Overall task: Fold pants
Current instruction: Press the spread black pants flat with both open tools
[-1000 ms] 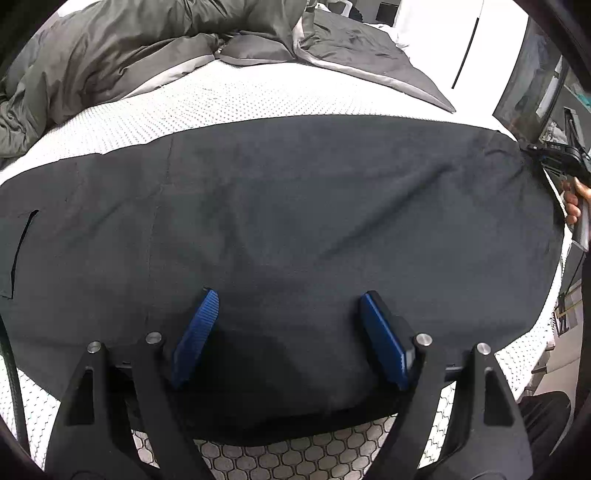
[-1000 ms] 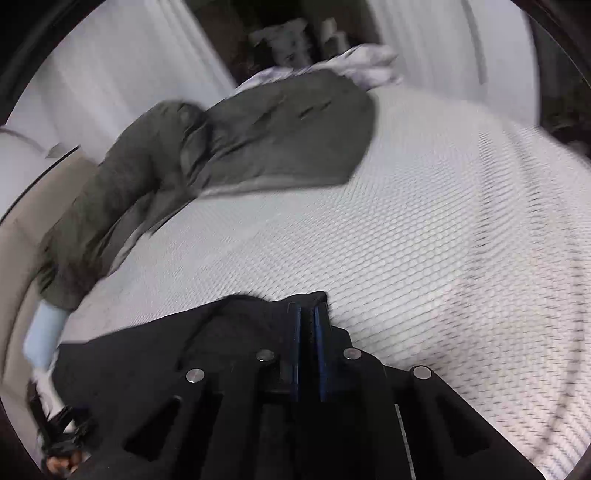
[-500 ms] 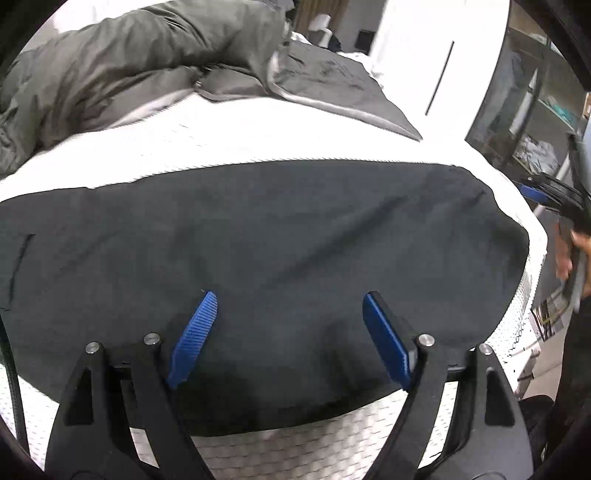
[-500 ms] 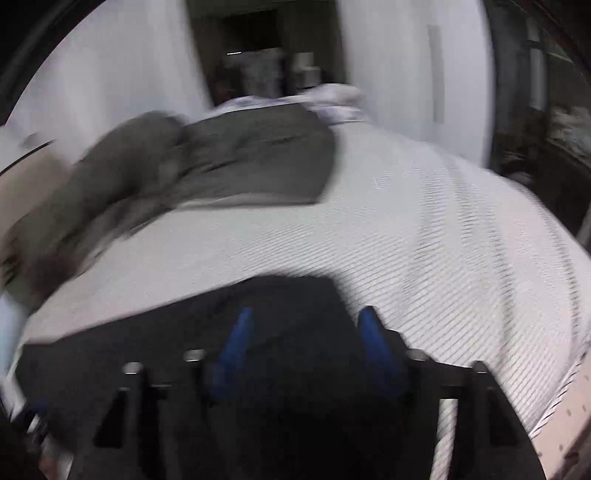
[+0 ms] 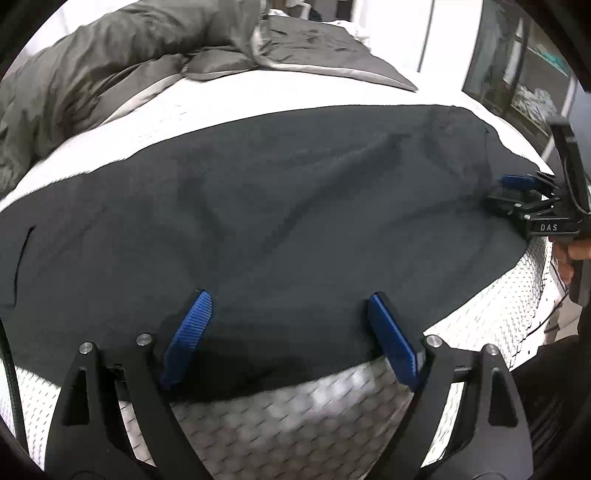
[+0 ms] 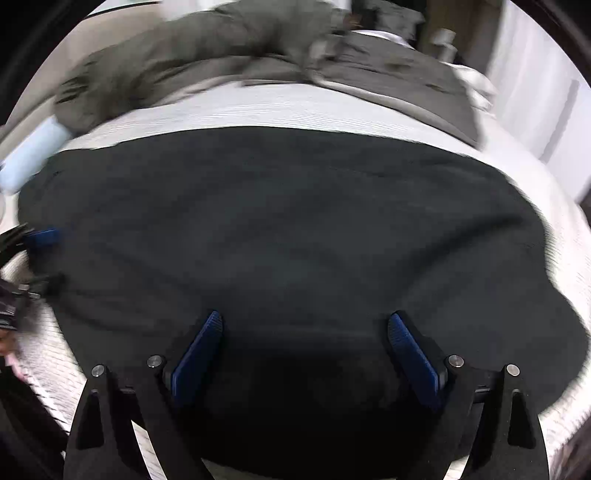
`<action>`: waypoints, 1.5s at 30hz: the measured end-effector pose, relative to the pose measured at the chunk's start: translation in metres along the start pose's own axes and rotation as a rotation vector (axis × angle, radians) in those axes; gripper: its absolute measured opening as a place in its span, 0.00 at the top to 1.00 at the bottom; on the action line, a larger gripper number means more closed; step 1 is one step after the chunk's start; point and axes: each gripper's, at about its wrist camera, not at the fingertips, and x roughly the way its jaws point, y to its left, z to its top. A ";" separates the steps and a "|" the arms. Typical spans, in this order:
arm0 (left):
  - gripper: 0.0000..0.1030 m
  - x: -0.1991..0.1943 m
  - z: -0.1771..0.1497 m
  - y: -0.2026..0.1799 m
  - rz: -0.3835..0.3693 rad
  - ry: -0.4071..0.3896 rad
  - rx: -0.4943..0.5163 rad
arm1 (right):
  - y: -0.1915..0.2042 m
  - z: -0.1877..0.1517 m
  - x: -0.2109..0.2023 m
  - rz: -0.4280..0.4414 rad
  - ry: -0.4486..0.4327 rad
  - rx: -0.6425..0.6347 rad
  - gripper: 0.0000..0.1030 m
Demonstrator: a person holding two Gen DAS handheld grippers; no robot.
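Observation:
The black pants (image 5: 280, 206) lie spread flat across a white mattress (image 5: 295, 417), and they also fill the right wrist view (image 6: 288, 229). My left gripper (image 5: 290, 314) is open and empty just above the pants' near edge. My right gripper (image 6: 304, 336) is open and empty over the pants. It also shows at the right edge of the left wrist view (image 5: 532, 199), at the pants' end. The left gripper's fingers (image 6: 42, 236) show at the left edge of the right wrist view.
A rumpled grey duvet (image 5: 122, 62) lies along the far side of the bed, also in the right wrist view (image 6: 229, 51). A light blue pillow (image 6: 29, 155) sits at far left. A white wall (image 5: 443, 33) and shelves (image 5: 535, 77) stand beyond the bed.
My right gripper let go of the pants' end and opened, then swung round over the pants. My left gripper stayed open and drew back a little toward the near edge.

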 end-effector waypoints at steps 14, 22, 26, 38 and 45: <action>0.17 0.044 0.052 -0.043 -0.013 0.066 -0.004 | 0.046 0.042 0.015 0.134 -0.076 0.026 0.11; 0.17 0.033 0.043 0.016 0.053 0.068 -0.103 | -0.041 0.025 0.024 -0.211 -0.003 0.129 0.12; 0.18 0.013 0.029 0.027 0.080 0.011 -0.133 | -0.043 0.015 0.012 -0.168 -0.046 0.128 0.12; 0.16 0.011 0.013 -0.043 -0.021 0.028 0.064 | 0.048 0.002 0.004 0.142 -0.017 -0.122 0.12; 0.14 -0.020 -0.013 0.021 0.031 -0.010 -0.015 | -0.008 -0.007 -0.002 0.047 -0.019 -0.011 0.11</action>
